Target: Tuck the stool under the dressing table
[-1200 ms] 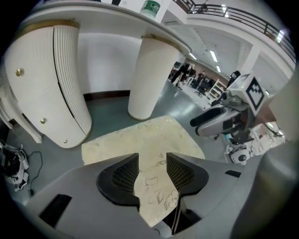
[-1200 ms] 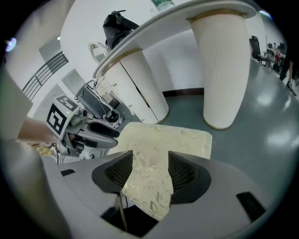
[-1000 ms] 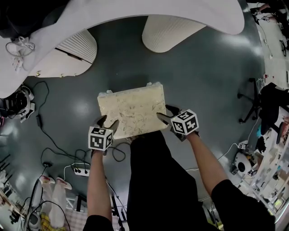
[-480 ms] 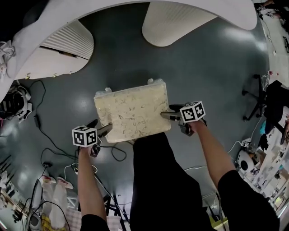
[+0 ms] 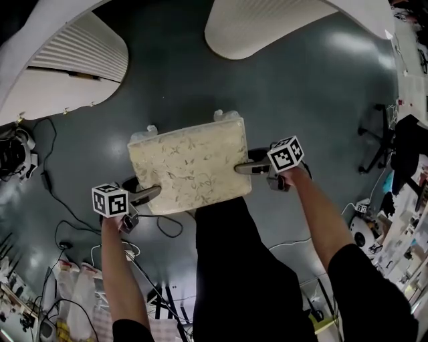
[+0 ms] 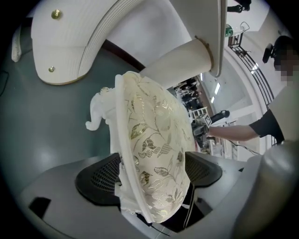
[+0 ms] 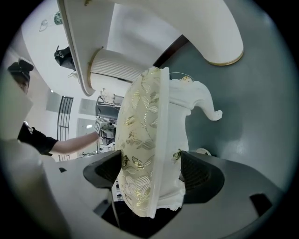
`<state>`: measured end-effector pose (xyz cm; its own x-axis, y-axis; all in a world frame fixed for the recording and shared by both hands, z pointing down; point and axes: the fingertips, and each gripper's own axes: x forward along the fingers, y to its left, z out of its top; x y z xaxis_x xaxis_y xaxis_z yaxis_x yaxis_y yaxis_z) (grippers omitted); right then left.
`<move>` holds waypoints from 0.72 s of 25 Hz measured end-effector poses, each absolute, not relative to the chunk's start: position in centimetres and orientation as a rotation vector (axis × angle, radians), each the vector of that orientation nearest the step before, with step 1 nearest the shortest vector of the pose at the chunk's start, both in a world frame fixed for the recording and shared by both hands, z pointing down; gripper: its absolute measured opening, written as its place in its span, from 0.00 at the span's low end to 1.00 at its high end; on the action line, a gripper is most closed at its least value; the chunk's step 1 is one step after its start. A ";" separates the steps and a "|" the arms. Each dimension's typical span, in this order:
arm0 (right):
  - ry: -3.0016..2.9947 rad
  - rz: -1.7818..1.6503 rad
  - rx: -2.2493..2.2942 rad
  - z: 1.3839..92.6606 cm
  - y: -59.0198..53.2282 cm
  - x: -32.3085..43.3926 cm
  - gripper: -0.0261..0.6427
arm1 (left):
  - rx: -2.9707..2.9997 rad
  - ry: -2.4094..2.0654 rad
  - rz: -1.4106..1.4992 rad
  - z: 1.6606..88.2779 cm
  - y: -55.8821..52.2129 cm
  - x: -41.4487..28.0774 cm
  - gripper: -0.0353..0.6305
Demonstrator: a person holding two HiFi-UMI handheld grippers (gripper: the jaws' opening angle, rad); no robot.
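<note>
A person is standing over a cushioned stool [image 5: 189, 165] with a two-jaw gripper in each hand, working to tuck it under a white dressing table [image 5: 281, 20]. The stool is sitting square in front of the person on the grey floor [image 5: 314, 113], its gold-leaf patterned seat facing up. It is lying short of the gap between the table's two ribbed pedestals, well apart from both.

The left gripper [image 5: 142, 192] is reaching in at the seat's near left corner, and the right gripper [image 5: 249, 163] is doing the same at the near right side. Both sets of jaws have just been opening. In each gripper view the seat's edge is standing between the pads, which are now spread on either side of it and appear to be letting go rather than clamping. A curved white leg [image 6: 96, 114] is showing beyond the left gripper. Whether its foot is touching the floor cannot be told, though the stool looks set down.

Judging from this, the carrying seems done, while the tucking itself is not. The stool is lined up with the opening, but none of it is under the tabletop. It is waiting to be pushed or carried forward between the pedestals. Loose cables [image 5: 60, 180] are trailing across the floor to the left, outside that path.
</note>
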<state>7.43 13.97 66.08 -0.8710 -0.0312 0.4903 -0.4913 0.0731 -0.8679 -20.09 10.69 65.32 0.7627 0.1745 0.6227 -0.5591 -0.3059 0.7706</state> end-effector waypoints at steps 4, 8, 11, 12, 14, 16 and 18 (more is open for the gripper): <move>-2.009 1.844 0.530 66.0 13.8 7.3 0.55 | 1.734 -0.296 0.843 65.6 10.6 -19.9 0.73; -1.971 1.819 0.564 65.8 13.7 6.9 0.55 | 1.713 -0.342 0.904 65.7 10.9 -19.5 0.73; -1.962 1.811 0.591 66.0 14.0 6.7 0.55 | 1.705 -0.350 0.910 65.7 11.3 -19.9 0.73; -1.967 1.810 0.608 66.0 13.9 6.5 0.55 | 1.705 -0.353 0.907 65.7 11.2 -20.0 0.73; -1.979 1.806 0.646 66.0 13.6 6.4 0.55 | 1.706 -0.365 0.896 65.7 10.9 -20.0 0.73; -1.986 1.792 0.667 65.8 13.4 6.6 0.55 | 1.703 -0.380 0.882 65.6 10.9 -19.9 0.73; -1.987 1.759 0.651 65.6 12.9 6.6 0.55 | 1.694 -0.394 0.868 65.7 11.0 -20.0 0.73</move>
<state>6.60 12.95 65.64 -0.8084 -0.0756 0.5838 -0.5886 0.0967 -0.8026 -19.99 11.00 65.68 0.6718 0.1754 0.7197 -0.6568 -0.3082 0.6882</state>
